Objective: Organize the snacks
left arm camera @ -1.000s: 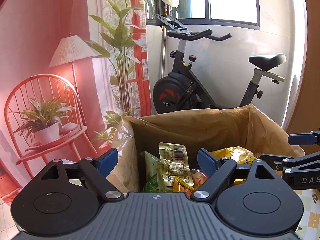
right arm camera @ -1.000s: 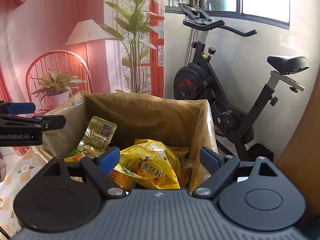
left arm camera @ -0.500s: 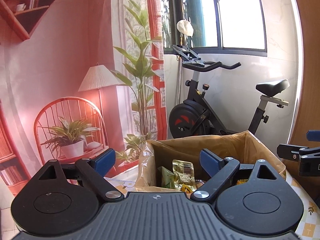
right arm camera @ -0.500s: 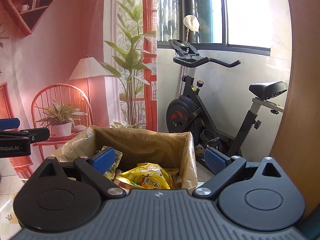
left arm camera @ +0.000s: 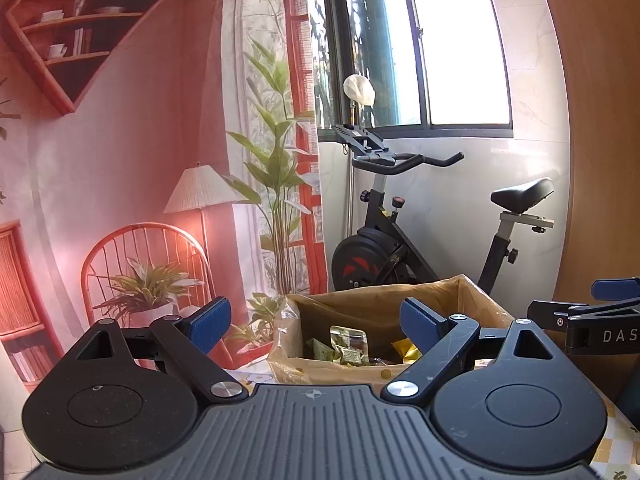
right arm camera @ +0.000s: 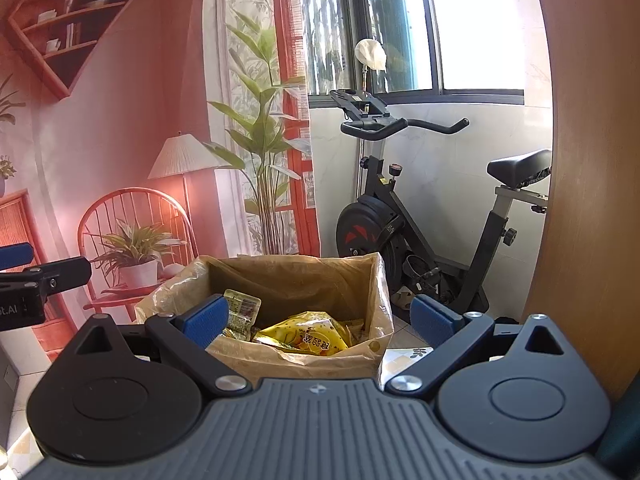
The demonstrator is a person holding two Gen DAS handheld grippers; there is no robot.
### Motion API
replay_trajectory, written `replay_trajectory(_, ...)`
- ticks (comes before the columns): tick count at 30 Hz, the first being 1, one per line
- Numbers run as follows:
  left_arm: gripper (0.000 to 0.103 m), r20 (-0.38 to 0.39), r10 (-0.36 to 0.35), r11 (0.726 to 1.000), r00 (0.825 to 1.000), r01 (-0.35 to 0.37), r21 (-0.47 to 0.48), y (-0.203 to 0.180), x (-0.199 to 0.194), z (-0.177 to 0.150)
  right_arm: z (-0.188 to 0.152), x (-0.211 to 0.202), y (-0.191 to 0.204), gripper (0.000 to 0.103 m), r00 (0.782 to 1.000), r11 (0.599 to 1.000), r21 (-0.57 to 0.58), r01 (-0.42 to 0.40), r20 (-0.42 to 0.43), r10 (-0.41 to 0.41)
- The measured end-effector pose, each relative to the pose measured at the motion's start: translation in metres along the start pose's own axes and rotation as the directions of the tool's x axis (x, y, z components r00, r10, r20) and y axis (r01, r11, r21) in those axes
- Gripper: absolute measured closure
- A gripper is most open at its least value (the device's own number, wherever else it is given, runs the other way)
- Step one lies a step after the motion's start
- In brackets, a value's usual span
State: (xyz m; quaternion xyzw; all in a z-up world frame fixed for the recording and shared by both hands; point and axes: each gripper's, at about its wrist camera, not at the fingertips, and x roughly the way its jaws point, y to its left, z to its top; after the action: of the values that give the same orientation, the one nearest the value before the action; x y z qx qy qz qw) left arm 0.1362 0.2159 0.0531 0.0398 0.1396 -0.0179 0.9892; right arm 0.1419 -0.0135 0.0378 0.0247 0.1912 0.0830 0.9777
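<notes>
A cardboard box [right arm camera: 304, 280] lined with clear plastic stands on the table ahead of both grippers; the left wrist view shows the same box [left arm camera: 360, 308]. Inside lie several snack packets, among them a large yellow bag [right arm camera: 308, 336] and a small clear packet with a printed label [left arm camera: 349, 344]. My left gripper [left arm camera: 316, 320] is open and empty, back from the box's near wall. My right gripper [right arm camera: 320, 320] is also open and empty, its blue pads framing the box. Each gripper shows at the edge of the other's view.
The table has a yellow checked cloth with flowers [right arm camera: 404, 356]. Behind the box stands a black exercise bike [left arm camera: 400, 240] under a window. A pink printed backdrop [left arm camera: 140, 160] hangs at the left, and a wooden panel [right arm camera: 592, 160] rises at the right.
Both grippers have pulled back and risen away from the box, which now looks smaller and lower in both views. Both stay open and empty.
</notes>
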Motion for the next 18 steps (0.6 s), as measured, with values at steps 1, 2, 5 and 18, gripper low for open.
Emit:
replay_trajectory(1,0.01,0.002,-0.003,1.0,1.0,0.003,0.002,-0.001,-0.001,0.0,0.001,-0.002,0.001,0.003,1.0,1.0,-0.001,-0.006,0.005,0.006)
replay_trajectory(2,0.01,0.0,0.0,1.0,1.0,0.0,0.005,-0.002,-0.002,0.0,0.002,-0.004,0.002,0.003,1.0,1.0,-0.006,-0.01,0.01,0.01)
replay_trajectory(5,0.01,0.001,0.015,1.0,1.0,-0.015,0.007,-0.001,-0.003,0.0,0.004,-0.008,0.004,0.003,1.0,1.0,-0.015,-0.013,0.019,0.013)
replay_trajectory(18,0.01,-0.021,0.047,0.998,0.999,-0.048,-0.033,-0.001,-0.004,0.001,0.003,-0.014,0.004,0.002,1.0,1.0,-0.015,-0.024,0.017,0.024)
